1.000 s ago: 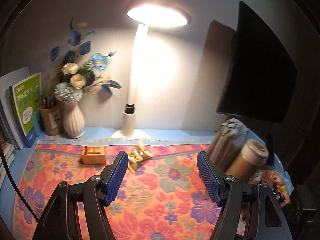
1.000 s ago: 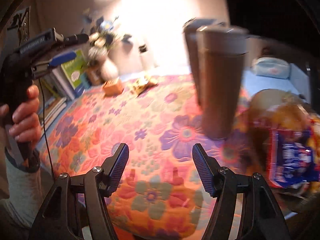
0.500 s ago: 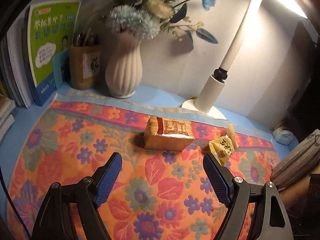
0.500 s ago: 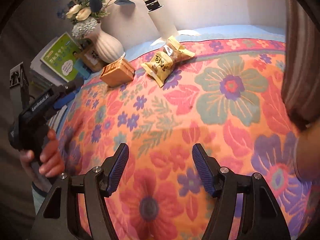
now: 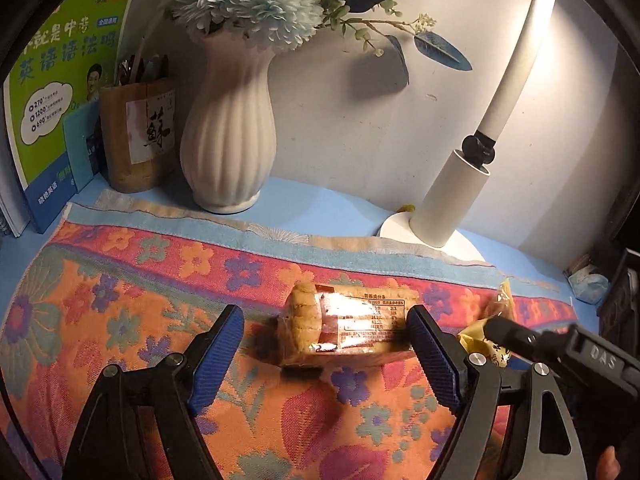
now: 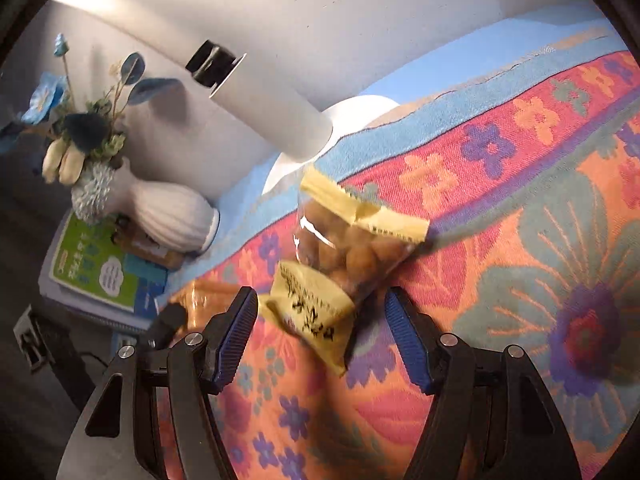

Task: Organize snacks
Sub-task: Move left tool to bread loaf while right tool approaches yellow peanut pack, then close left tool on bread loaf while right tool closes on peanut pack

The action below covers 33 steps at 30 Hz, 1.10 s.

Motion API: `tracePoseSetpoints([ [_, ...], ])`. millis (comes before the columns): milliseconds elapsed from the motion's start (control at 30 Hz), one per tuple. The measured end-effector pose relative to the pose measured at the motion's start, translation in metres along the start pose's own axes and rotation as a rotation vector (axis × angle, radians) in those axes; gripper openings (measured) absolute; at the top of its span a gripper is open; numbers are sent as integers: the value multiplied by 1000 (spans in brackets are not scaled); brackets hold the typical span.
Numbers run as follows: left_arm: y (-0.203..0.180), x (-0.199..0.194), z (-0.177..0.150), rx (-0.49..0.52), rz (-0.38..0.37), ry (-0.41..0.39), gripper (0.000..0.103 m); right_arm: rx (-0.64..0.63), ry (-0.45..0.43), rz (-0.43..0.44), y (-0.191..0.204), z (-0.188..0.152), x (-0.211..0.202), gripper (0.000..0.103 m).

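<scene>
Both grippers agape (nothing gripped).

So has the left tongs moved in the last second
Yes. The left tongs have closed in on the brown snack pack near the white vase, which looked small and distant before; they are open around it.

Our left gripper [image 5: 326, 354]: black angular frame with triangular cut-outs, silver round screws at the joints, ribbed blue pads [image 5: 218, 360] on both fingers. Our right gripper [image 6: 322, 336]: same black frame, silver screws, blue ribbed pads [image 6: 406, 340]; its black housing carries pale "DAS" lettering in the left wrist view.
</scene>
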<state>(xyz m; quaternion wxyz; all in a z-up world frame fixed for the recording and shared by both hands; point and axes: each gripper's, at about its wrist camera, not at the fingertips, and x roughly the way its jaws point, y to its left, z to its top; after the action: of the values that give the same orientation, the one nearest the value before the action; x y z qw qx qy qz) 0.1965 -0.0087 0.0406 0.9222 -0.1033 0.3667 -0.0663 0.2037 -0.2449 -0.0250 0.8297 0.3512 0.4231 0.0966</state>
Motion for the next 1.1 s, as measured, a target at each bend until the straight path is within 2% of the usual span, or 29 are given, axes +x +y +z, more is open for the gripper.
tracePoseSetpoints([
  [67, 1, 1, -1, -6, -54, 37, 81, -21, -19, -23, 5, 3, 1, 65],
  [133, 1, -1, -6, 2, -136, 93, 81, -91, -26, -86, 12, -2, 0, 52],
  [167, 1, -3, -11, 13, -180, 125, 81, -128, -28, -100, 14, -6, -1, 51],
  [300, -16, -12, -26, 152, -265, 227, 81, -171, -10, -122, 11, -19, -15, 47],
  [333, -19, -18, -28, 193, -253, 211, 81, -181, -8, -128, 10, -21, -20, 47],
  [400, -16, -30, -23, 205, -200, 125, 81, -201, 4, -147, 7, -29, -32, 47],
  [467, -6, -36, -13, 128, -154, 50, 81, -191, 16, -128, 0, -35, -40, 47],
  [500, -1, -33, -8, 85, -147, 39, 81, -181, 17, -110, -4, -37, -43, 47],
  [667, -2, -3, 6, -3, -115, 99, 81, -207, -3, -84, -6, -40, -46, 48],
  [733, -15, 8, 6, 20, -97, 121, 82, -236, -3, -91, -1, -43, -45, 48],
  [833, -36, 16, 1, 88, -17, 102, 88, -269, 7, -86, 4, -46, -42, 48],
  [933, -42, 29, -2, 116, 69, 91, 88, -286, 9, -91, 8, -46, -38, 48],
  [967, -41, 31, -3, 124, 84, 87, 87, -288, 12, -89, 8, -46, -37, 48],
  [1000, -41, 33, -5, 133, 95, 85, 81, -288, 13, -87, 8, -46, -37, 48],
  [1100, -41, 32, -7, 145, 97, 63, 80, -287, 18, -73, 8, -44, -37, 46],
])
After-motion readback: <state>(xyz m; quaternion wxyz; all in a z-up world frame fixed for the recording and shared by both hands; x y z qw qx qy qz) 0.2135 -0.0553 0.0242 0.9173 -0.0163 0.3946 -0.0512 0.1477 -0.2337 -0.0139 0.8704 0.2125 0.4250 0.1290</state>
